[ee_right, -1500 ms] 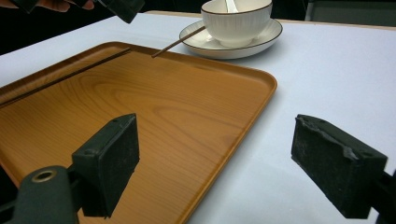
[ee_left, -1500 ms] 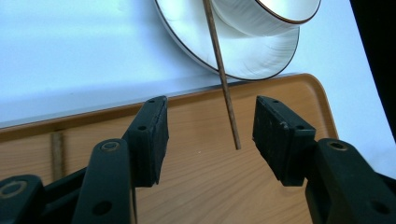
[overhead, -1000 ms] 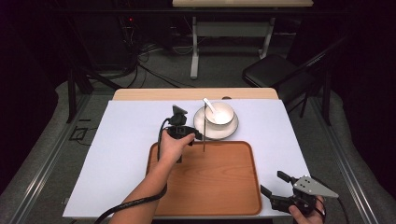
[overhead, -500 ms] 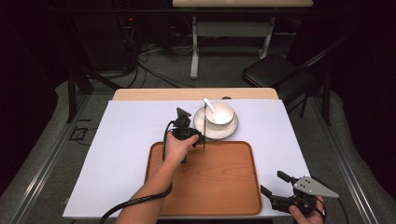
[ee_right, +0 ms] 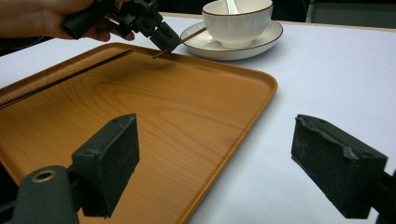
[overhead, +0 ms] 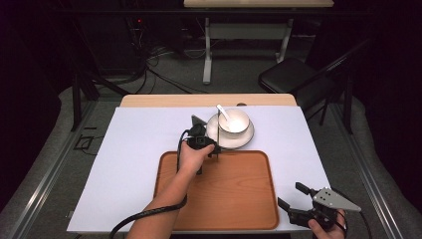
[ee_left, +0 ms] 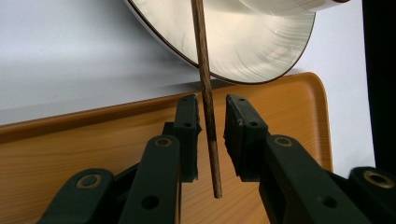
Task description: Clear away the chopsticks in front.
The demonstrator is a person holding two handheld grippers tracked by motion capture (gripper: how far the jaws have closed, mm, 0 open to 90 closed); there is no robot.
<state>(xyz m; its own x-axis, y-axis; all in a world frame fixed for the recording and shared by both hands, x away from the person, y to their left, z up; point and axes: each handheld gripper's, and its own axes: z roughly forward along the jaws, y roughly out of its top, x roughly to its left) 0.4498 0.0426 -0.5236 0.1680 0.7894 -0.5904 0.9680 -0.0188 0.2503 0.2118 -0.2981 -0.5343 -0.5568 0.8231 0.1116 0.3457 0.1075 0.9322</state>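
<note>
Wooden and thin, the chopstick is standing between the jaws of your left gripper, its far end resting on the rim of the plate and its near end hanging over the far edge of the tray. The jaws have just been closing on it; one pad is lying against the stick while a gap is showing at the other, so the grip is not yet made. In the high view, your left gripper is sitting at the tray's far edge, just beside the plate carrying the bowl and spoon. Further right, your right gripper is hovering at the tray's near right corner with its jaws spread wide, gripping nothing.
</note>
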